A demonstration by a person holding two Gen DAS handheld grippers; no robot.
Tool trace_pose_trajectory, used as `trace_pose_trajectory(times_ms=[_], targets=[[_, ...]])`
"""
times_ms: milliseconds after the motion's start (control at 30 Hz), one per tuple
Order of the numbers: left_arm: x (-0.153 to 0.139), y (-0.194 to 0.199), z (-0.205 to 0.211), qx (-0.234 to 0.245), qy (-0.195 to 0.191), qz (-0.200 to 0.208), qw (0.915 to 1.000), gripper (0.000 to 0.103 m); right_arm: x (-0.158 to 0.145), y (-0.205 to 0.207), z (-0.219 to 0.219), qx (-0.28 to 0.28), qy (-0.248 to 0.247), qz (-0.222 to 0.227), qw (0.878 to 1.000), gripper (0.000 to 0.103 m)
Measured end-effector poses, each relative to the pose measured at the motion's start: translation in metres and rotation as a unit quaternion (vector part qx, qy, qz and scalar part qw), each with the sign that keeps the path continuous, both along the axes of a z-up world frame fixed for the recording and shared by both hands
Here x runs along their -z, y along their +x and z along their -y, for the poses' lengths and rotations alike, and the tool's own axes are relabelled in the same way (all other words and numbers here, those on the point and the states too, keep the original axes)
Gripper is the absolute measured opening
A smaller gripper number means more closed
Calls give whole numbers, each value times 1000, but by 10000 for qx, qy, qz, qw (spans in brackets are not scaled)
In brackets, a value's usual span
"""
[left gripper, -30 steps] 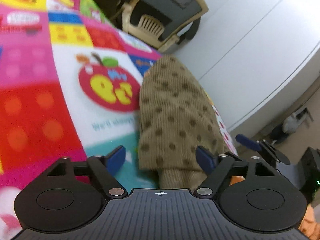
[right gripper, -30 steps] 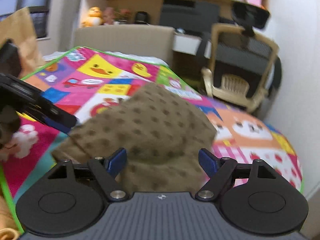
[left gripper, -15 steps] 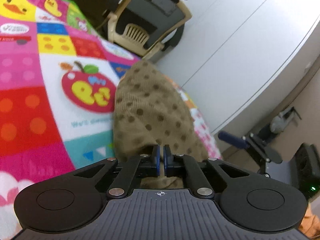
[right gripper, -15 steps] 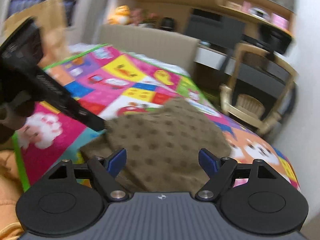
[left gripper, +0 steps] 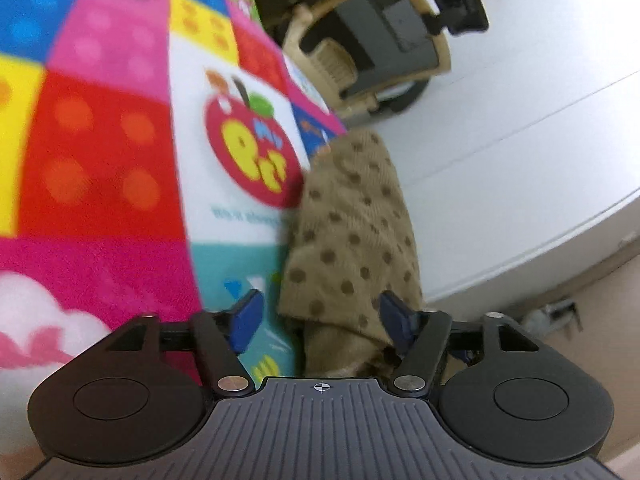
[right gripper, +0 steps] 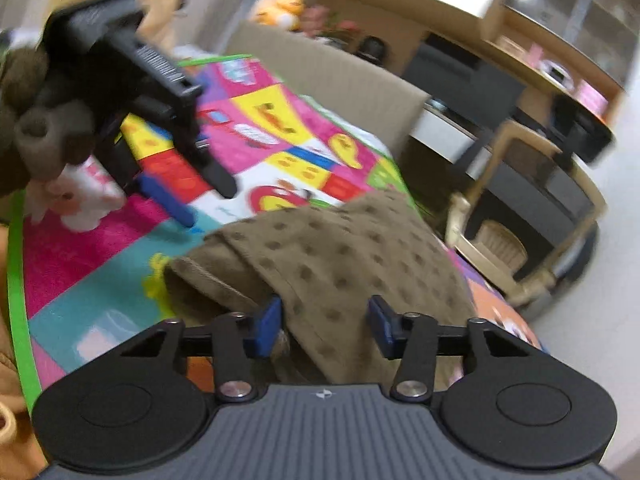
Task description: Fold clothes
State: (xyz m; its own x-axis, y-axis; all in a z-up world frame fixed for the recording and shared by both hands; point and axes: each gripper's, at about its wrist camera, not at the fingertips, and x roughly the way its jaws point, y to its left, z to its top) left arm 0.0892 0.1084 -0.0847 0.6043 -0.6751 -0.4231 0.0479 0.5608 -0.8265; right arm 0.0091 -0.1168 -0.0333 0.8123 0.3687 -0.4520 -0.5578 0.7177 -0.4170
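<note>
Brown dotted garment [left gripper: 352, 236] lies doubled on the play mat [left gripper: 100, 140] as the left gripper [left gripper: 320, 316], pinched shut half a second earlier, spreads its fingers, suggesting release, with the right gripper [right gripper: 324, 320] also spread.

Home bedroom: cartoon blanket [right gripper: 280, 128], plush toy [right gripper: 282, 10], desk chair [right gripper: 532, 208].

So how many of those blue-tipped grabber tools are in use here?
2. The left gripper hovers open at the brown dotted garment's near edge; the right gripper is open over the same garment beside it.
</note>
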Motion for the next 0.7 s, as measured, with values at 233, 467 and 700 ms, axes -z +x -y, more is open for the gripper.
trace_pose_trajectory(times_ms=[233, 467, 700], targets=[[6, 16, 12, -126, -333, 12, 9994, 67, -1, 6, 26, 621, 229, 121, 9977, 36], [-10, 15, 19, -193, 108, 196, 9996, 12, 3, 5, 17, 317, 126, 181, 9993, 9], [-52, -18, 37, 358, 708, 829, 9934, 11, -17, -8, 42, 468, 458, 41, 9978, 4]])
